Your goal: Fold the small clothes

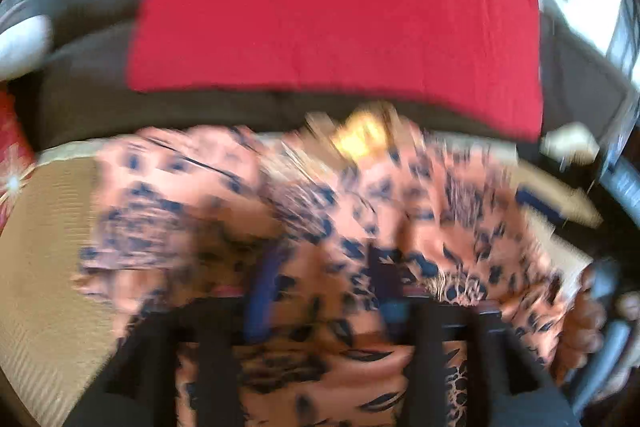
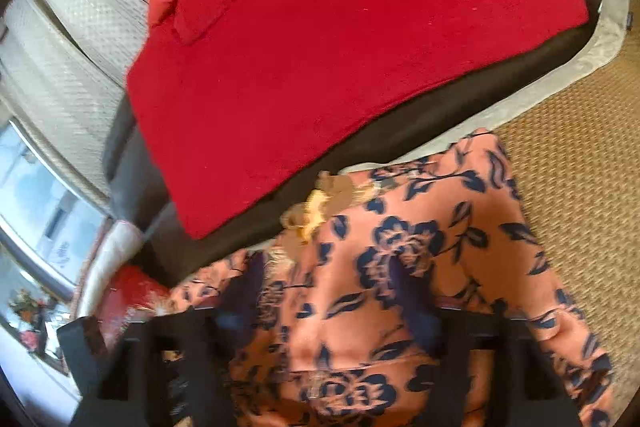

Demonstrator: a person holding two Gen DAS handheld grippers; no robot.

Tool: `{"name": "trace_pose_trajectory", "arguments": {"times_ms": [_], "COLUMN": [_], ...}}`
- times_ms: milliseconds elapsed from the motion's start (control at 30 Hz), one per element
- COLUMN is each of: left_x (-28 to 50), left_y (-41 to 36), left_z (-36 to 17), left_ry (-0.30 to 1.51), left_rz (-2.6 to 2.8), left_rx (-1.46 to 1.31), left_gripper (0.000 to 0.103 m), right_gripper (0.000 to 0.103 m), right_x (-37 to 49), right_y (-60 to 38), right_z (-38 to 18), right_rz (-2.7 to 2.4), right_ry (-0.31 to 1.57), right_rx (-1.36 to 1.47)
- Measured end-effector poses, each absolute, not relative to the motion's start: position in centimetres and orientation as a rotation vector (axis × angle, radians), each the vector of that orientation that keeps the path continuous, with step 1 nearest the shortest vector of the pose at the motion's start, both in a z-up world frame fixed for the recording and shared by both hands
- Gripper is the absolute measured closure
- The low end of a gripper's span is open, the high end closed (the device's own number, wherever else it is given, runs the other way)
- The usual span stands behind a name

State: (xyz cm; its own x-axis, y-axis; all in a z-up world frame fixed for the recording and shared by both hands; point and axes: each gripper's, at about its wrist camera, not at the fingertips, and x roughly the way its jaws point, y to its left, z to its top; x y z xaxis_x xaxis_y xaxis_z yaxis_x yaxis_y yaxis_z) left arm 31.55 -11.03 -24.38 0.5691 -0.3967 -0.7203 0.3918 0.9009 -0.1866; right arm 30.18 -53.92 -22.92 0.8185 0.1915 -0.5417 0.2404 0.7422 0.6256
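1. The garment (image 2: 404, 267) I am folding is a peach blouse printed with dark blue flowers. It lies spread on a woven straw-coloured mat (image 2: 580, 187) on the floor, right against the dark edge of a low seat that carries a red cloth (image 2: 340, 47).
2. My left gripper (image 1: 324, 291) hovers over the fabric with its jaws apart. That view is badly smeared, but I see no cloth pinched between the fingers, only the print showing through the gap.
3. My right gripper (image 2: 328, 299) also has its jaws standing apart above the blouse, and the fabric beneath looks flat and loose, not drawn up into a grip.
4. I judge the cloth to be thin, light and limp. It will drape and sag the moment I lift it, and a smooth weave like this may slide out of a shallow pinch.
5. A small gold-toned trim or clasp (image 2: 316, 207) sits at the end nearest the seat. I would keep the jaws off it, since it could snag.
6. The best holds, as I read it, are the outer edges or corners, one per side, pinching deep through a hem so both layers travel together.
7. Nothing here is fragile. The risk is a crooked fold from uneven lifting.
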Motion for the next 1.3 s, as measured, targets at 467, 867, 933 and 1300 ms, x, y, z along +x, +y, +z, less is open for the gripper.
{"name": "trace_pose_trajectory", "arguments": {"times_ms": [467,867,933,1300], "left_x": [36.9,36.7,36.6,37.3], "left_y": [9.5,15.9,16.0,13.9], "left_z": [-26.0,-23.8,-23.7,-24.4], "left_ry": [0.914,0.869,0.876,0.896], "left_rz": [0.105,0.232,0.221,0.166], "left_rx": [-0.391,-0.465,-0.466,-0.434], "left_gripper": [0.032,0.032,0.032,0.032], "right_gripper": [0.024,0.024,0.027,0.083], "right_x": [35.8,44.5,45.3,44.0], "right_y": [-34.5,-23.1,-23.1,-29.9], "right_z": [-21.5,-24.9,-26.2,-26.2], "right_rz": [0.388,0.334,0.275,0.267], "right_ry": [0.782,0.900,0.938,0.916], "right_rx": [0.355,0.179,0.179,0.448]}}
